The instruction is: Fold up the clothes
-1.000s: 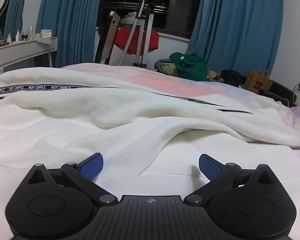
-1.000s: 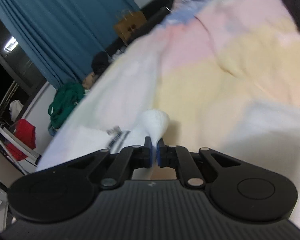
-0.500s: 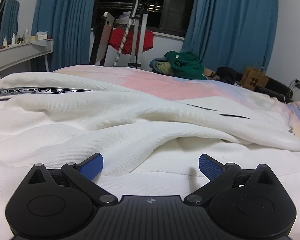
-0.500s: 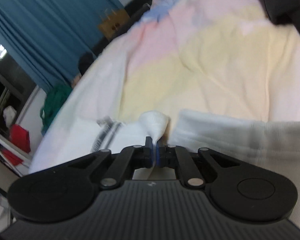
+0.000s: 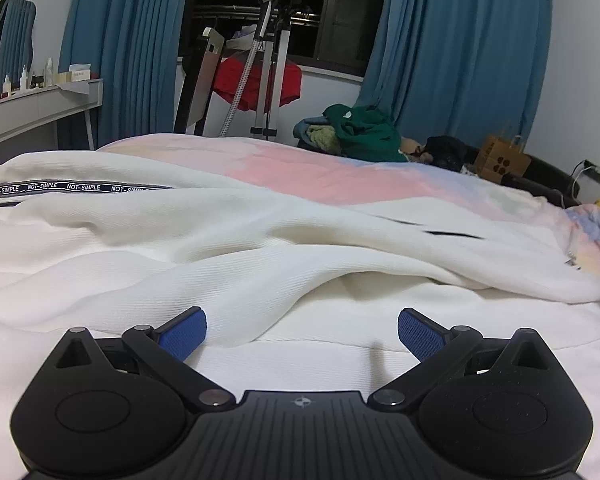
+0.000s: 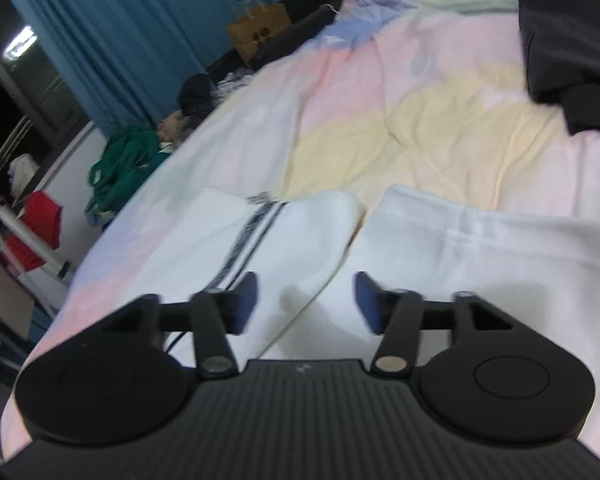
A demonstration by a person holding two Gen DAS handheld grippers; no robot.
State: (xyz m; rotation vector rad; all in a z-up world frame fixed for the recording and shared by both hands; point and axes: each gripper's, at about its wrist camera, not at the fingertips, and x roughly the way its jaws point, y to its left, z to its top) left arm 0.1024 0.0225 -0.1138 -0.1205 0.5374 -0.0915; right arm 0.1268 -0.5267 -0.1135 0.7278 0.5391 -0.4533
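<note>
**Bedroom at night**

Blue curtains [image 5: 456,60] frame a dark window [image 5: 260,4] on the far white wall. A white counter [image 5: 40,104] with bottles stands beneath a wavy mirror [image 5: 10,36]. The bed [image 5: 300,168] wears pastel bedding; a brown paper bag [image 5: 500,160] sits near the corner.

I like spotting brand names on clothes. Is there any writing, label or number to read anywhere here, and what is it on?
"NOT-SIMPLE", repeated along the black stripe on the white trousers.
The same stripe in the right wrist view: too blurred to read.
Brown paper bag: dark round marks, no letters legible.
Bottles on the dressing table: too small to read.
</note>
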